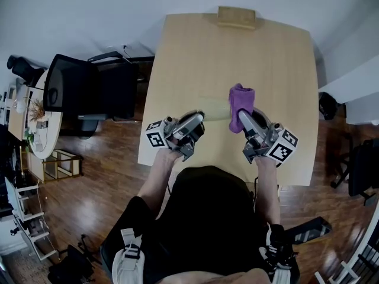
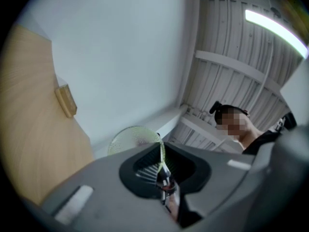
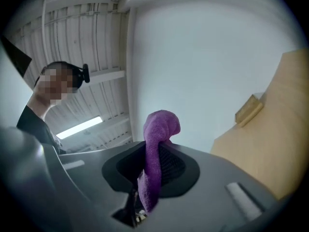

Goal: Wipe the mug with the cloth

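Observation:
A pale green see-through mug (image 1: 214,107) hangs over the wooden table (image 1: 195,52), between the two grippers. My left gripper (image 1: 200,118) is shut on the mug's thin rim. In the left gripper view the mug (image 2: 131,140) juts out past the gripper (image 2: 161,167), its rim pinched between the jaws. My right gripper (image 1: 240,118) is shut on a purple cloth (image 1: 241,99) that bunches up beside the mug. The right gripper view has the cloth (image 3: 158,144) standing up out of the gripper (image 3: 150,178). Both gripper cameras are tilted up at the wall and ceiling.
A small wooden block (image 1: 237,16) lies at the table's far edge, and shows as the block (image 2: 66,100) and the block (image 3: 248,109) in the gripper views. A black office chair (image 1: 89,87) stands left of the table. Dark wooden floor surrounds it.

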A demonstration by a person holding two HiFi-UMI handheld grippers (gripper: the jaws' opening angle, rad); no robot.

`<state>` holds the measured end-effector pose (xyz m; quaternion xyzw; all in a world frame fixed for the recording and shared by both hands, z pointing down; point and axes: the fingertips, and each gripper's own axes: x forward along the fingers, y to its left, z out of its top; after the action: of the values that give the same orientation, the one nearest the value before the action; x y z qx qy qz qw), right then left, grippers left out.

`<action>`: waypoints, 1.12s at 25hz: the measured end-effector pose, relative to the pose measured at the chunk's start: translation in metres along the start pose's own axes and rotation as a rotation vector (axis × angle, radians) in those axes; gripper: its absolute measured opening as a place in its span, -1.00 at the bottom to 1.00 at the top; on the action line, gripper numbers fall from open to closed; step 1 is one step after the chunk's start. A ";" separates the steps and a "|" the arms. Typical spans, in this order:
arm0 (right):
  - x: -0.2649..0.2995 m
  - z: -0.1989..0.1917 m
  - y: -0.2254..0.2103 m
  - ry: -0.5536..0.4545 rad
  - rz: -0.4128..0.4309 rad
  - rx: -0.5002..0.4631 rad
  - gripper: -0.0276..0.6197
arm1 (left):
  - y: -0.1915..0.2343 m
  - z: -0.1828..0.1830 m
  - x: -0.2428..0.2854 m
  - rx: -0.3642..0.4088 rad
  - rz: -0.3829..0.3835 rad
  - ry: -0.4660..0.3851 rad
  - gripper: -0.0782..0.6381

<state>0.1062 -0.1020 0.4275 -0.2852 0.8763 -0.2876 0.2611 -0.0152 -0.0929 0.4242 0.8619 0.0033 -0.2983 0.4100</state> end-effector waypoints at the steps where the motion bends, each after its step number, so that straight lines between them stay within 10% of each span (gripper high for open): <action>1: 0.002 -0.007 -0.005 0.014 -0.023 0.001 -0.73 | -0.002 -0.002 0.002 0.001 -0.009 0.008 -0.66; 7: -0.016 -0.037 -0.052 0.125 -0.252 -0.038 -0.73 | -0.001 0.001 -0.003 0.009 0.011 -0.016 -0.67; 18: -0.001 -0.010 0.003 0.050 -0.048 -0.072 -0.73 | -0.007 -0.001 0.006 0.021 -0.031 -0.009 -0.65; 28: -0.036 -0.059 -0.085 0.244 -0.377 -0.006 -0.72 | 0.016 -0.008 -0.016 0.003 0.033 0.001 -0.66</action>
<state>0.1242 -0.1144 0.5349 -0.4079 0.8334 -0.3609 0.0940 -0.0203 -0.0937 0.4476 0.8627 -0.0111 -0.2910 0.4134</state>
